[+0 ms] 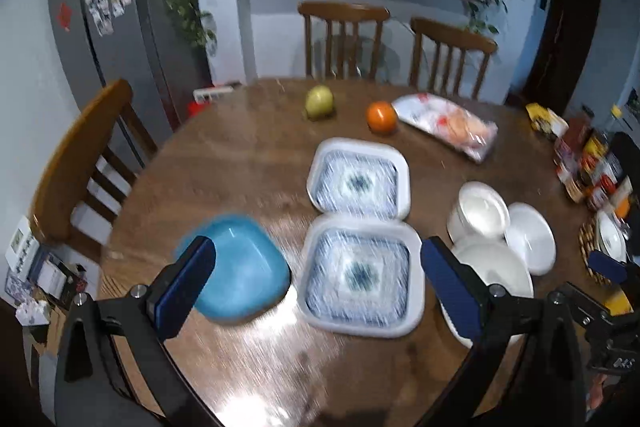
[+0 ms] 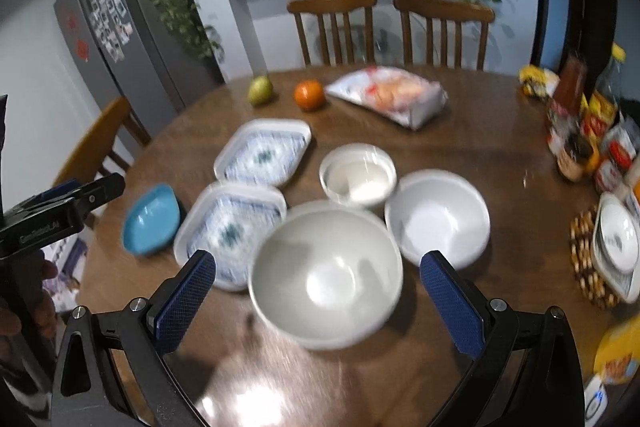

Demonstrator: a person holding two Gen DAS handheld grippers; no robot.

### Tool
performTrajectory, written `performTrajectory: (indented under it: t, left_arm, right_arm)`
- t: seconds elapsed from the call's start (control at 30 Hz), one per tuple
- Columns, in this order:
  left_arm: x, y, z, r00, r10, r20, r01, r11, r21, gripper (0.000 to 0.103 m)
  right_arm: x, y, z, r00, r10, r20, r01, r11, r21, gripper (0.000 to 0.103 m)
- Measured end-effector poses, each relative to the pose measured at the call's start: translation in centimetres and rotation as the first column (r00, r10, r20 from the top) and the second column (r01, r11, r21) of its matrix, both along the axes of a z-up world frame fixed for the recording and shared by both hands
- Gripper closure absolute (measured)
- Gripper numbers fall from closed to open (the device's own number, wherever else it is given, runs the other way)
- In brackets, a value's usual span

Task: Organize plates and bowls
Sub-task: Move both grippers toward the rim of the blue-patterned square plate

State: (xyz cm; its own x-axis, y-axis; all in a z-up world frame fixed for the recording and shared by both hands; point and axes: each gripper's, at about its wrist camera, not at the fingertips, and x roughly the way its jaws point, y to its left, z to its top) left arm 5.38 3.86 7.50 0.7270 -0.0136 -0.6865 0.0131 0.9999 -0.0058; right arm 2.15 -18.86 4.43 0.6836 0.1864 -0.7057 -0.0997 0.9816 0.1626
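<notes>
Two square white plates with blue patterns lie on the round wooden table (image 1: 240, 155): the near plate (image 1: 362, 277) (image 2: 230, 233) and the far plate (image 1: 359, 183) (image 2: 264, 153). A blue bowl (image 1: 240, 267) (image 2: 150, 221) sits left of them. To their right stand a large white bowl (image 2: 326, 275) (image 1: 500, 267), a smaller white bowl (image 2: 438, 219) (image 1: 530, 237) and a small white bowl (image 2: 358, 175) (image 1: 480, 213). My left gripper (image 1: 320, 287) hovers open above the near plate. My right gripper (image 2: 316, 301) hovers open around the large bowl without touching it.
A pear (image 1: 319, 101), an orange (image 1: 382, 117) and a bagged loaf (image 1: 448, 125) lie at the table's far side. Jars and packets (image 2: 592, 131) crowd the right edge, beside a dish on a woven trivet (image 2: 612, 247). Wooden chairs (image 1: 344, 39) surround the table.
</notes>
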Motion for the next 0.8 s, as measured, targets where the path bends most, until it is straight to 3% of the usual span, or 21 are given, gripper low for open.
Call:
performTrajectory:
  t: [0.17,0.37,0.6,0.8]
  left_arm:
    - [4.3,0.5,0.9,1.000,-0.008,-0.006,0.008,1.000,0.009,0.001]
    - [10.0,1.4,-1.1,0.998,-0.019,-0.061,0.020,1.000,0.011,0.001]
    - [15.2,2.3,-6.0,0.985,-0.029,-0.168,0.032,0.999,0.013,0.007]
    - [18.1,2.3,-9.4,0.964,-0.069,-0.257,0.066,0.998,-0.023,0.020]
  right_arm:
    - [4.0,2.1,2.2,0.999,0.014,0.053,-0.013,1.000,-0.023,0.000]
    - [10.1,3.6,2.1,1.000,0.009,0.009,-0.009,1.000,0.021,0.000]
    - [17.8,5.0,-1.1,0.991,-0.041,-0.125,0.044,0.999,0.020,0.001]
    - [22.6,6.2,-5.3,0.962,-0.071,-0.265,0.079,0.997,0.018,0.017]
